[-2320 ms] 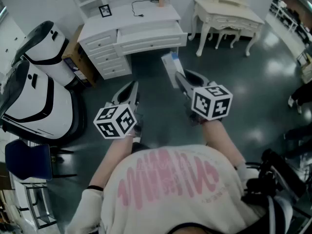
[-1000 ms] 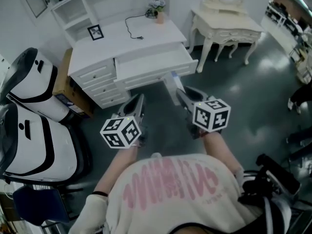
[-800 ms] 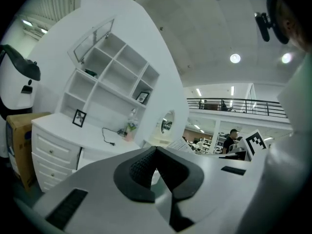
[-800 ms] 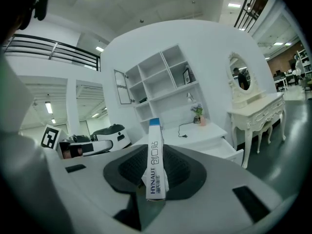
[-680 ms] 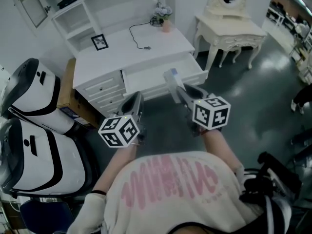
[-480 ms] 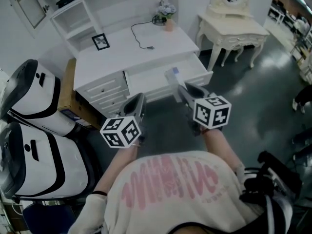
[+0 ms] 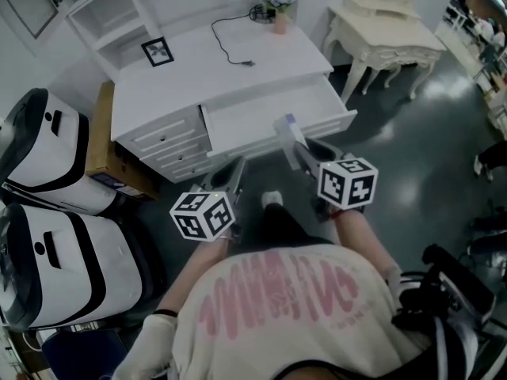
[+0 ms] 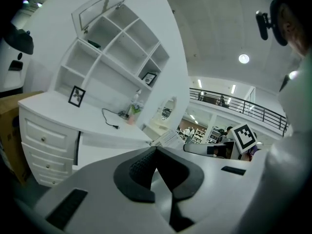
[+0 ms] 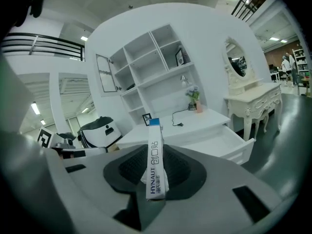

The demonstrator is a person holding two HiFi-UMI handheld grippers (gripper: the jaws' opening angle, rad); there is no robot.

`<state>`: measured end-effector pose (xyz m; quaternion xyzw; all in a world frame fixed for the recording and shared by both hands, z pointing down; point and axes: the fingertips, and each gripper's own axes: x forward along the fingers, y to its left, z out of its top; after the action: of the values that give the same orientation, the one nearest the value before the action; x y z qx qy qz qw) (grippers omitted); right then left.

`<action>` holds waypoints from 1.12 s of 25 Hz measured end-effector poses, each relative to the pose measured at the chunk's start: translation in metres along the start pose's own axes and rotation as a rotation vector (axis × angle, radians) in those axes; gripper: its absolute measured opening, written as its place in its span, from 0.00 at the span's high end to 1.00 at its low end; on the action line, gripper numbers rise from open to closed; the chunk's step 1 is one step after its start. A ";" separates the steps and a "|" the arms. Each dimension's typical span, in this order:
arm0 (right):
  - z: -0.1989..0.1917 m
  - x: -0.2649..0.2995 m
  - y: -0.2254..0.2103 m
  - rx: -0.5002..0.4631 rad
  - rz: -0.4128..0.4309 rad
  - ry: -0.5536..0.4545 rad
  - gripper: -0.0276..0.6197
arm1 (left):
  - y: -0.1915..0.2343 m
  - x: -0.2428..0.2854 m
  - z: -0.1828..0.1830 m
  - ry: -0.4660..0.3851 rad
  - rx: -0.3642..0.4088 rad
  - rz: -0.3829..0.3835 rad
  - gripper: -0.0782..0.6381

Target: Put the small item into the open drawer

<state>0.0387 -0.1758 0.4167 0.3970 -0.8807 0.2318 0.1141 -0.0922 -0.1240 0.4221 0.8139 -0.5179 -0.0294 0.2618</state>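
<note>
You hold the slim box pinched in your right gripper, apparently near the open drawer front (left gripper pressed together, empty).

You hold two grippers, the left gripper and the right gripper, and one slim box. Before you stand one white desk with one open drawer and, as far as the steep angle shows, three small drawers, one cable, one flower pot, two picture frames, one dressing table, two white machines and one cardboard box.
</note>
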 end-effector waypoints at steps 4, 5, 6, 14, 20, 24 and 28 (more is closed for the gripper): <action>0.010 0.030 -0.002 -0.018 0.020 0.017 0.80 | 0.026 0.016 0.008 -0.002 -0.007 0.034 0.85; 0.013 0.038 -0.004 -0.021 0.025 0.020 0.80 | 0.032 0.020 0.013 -0.016 -0.004 0.046 0.85; 0.016 0.047 -0.006 -0.024 0.030 0.023 0.80 | 0.039 0.023 0.019 -0.035 0.001 0.060 0.85; 0.058 0.125 -0.025 -0.052 0.075 0.042 0.80 | 0.089 0.068 0.065 -0.068 -0.008 0.091 0.85; 0.071 0.180 -0.045 -0.083 0.118 0.090 0.80 | 0.124 0.114 0.072 -0.036 -0.033 0.104 0.85; 0.060 0.212 -0.061 -0.057 0.158 0.170 0.80 | 0.143 0.140 0.065 -0.019 -0.029 0.115 0.85; 0.048 0.239 -0.077 -0.006 0.198 0.246 0.80 | 0.161 0.160 0.052 0.008 -0.018 0.143 0.85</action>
<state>-0.0613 -0.3989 0.4921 0.2766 -0.8956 0.2863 0.1986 -0.1687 -0.3345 0.4865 0.7726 -0.5732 -0.0122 0.2728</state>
